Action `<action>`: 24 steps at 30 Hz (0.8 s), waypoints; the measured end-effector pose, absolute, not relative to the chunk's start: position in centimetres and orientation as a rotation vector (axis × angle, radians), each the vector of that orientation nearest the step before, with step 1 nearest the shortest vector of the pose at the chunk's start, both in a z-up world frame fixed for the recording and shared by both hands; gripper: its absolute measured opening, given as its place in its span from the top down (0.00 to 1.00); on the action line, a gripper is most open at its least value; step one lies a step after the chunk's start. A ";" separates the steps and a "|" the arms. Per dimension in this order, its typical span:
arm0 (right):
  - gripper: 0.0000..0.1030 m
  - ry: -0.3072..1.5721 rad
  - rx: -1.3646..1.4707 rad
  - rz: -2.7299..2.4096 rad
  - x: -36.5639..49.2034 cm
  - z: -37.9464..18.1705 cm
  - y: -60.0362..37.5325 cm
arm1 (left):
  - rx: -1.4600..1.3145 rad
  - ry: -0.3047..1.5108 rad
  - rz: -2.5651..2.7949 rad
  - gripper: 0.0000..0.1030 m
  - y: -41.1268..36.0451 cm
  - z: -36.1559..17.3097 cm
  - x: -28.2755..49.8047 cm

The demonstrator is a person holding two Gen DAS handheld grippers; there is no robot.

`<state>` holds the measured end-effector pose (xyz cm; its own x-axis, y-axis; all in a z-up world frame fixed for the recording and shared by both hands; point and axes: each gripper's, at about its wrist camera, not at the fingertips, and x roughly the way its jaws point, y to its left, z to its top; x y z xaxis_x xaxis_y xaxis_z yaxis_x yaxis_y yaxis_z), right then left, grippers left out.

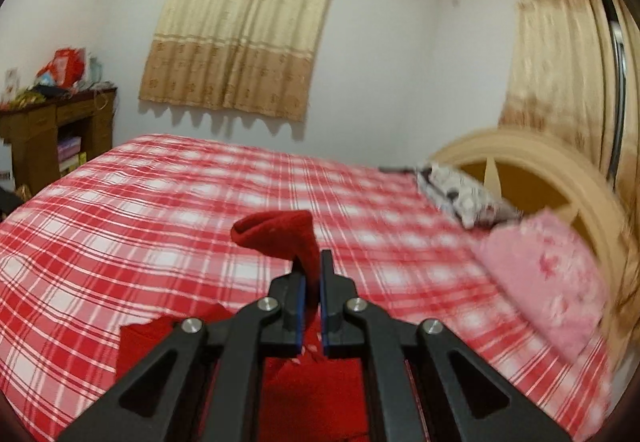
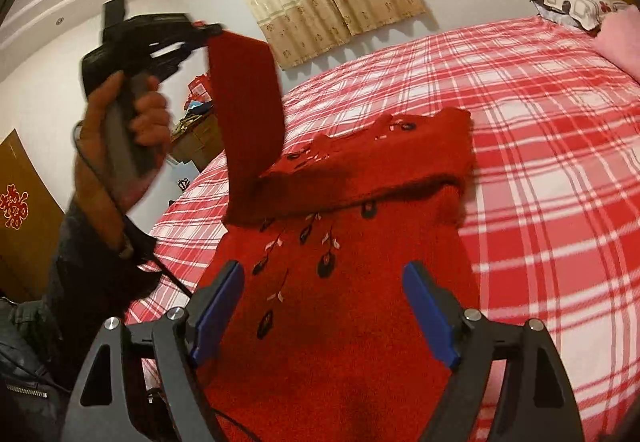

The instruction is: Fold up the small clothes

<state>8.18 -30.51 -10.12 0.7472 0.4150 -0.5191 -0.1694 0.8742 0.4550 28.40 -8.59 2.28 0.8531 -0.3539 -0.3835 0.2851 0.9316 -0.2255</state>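
A red knitted sweater with dark embroidered flowers lies on the red-and-white plaid bed. One sleeve is folded across its chest. The other sleeve is lifted high off the bed, its cuff pinched in my left gripper, which is shut on it. In the right wrist view a hand holds that left gripper up at the left. My right gripper hovers just above the sweater's body, jaws wide open with nothing between the blue pads.
Two pillows, a patterned one and a pink one, lie at the wooden headboard. A cluttered brown desk stands left of the bed. Beige curtains hang on the far wall.
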 end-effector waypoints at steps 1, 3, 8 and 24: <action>0.20 0.651 0.397 0.327 7.9 -10.2 -30.5 | -0.137 0.445 -0.344 0.95 -9.7 1.3 28.3; 0.20 0.642 0.396 0.331 7.3 -10.2 -30.6 | -0.094 0.464 -0.345 0.95 -11.4 -0.1 28.2; 0.20 0.627 0.401 0.345 6.8 -10.6 -30.6 | -0.004 0.522 -0.386 0.94 -15.4 -3.1 28.2; 0.20 0.641 0.397 0.277 8.6 -9.7 -31.7 | 0.289 0.387 -0.167 0.22 -7.7 -4.0 23.4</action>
